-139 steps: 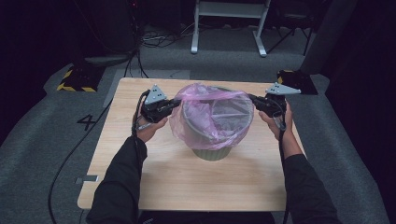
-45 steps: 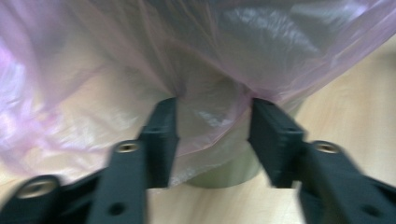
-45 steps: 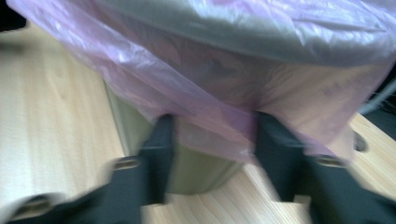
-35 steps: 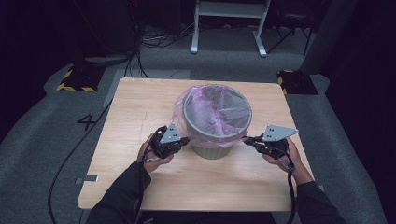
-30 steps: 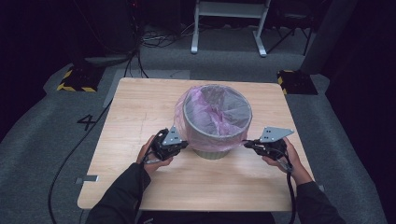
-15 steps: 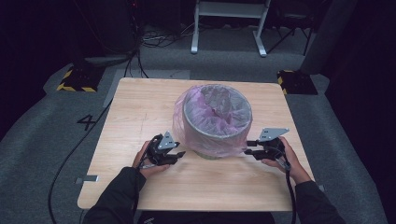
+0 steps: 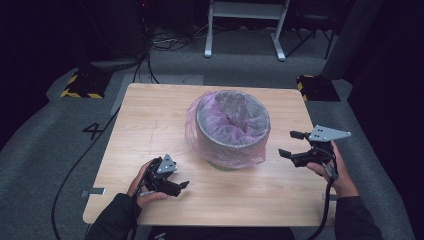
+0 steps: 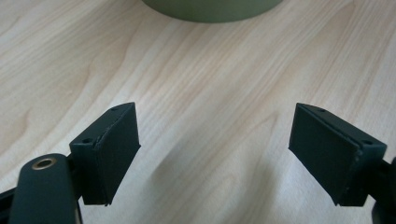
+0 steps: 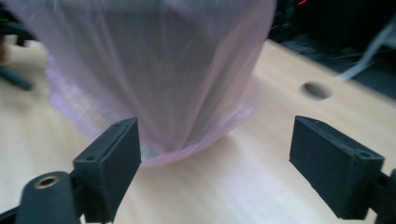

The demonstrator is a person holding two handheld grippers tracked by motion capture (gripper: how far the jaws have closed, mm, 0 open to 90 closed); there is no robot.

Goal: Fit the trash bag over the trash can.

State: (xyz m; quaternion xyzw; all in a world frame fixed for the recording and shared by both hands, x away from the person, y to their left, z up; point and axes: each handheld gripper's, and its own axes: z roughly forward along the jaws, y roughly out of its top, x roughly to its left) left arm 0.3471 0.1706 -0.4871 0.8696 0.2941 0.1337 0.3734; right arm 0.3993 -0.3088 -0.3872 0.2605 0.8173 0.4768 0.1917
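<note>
A grey-green round bin (image 7: 231,125) stands in the middle of the wooden table (image 7: 150,115), lined with a pink plastic bag (image 7: 200,135) whose skirt hangs over the rim almost down to the tabletop. My left gripper (image 7: 179,189) is low over the table, front left of the bin and apart from it. Its jaws have just been opening and stand open (image 8: 224,154) over bare wood, the bin's base (image 8: 210,9) ahead. My right gripper (image 7: 291,144) hovers right of the bin. It too has just been opening and is open (image 9: 215,163), facing the bag (image 9: 154,70) without touching it.
Each gripper trails a cable off the table's front edge. A small hole (image 9: 316,90) shows in the tabletop beyond the right gripper. On the grey floor behind the table stand a white frame (image 7: 245,30) and two black-and-yellow blocks (image 7: 80,85).
Both grippers were shut at the bag's lower hem beside the bin. They have opened and drawn back from it, the left sinking toward the front of the table, the right lifting off to the right.
</note>
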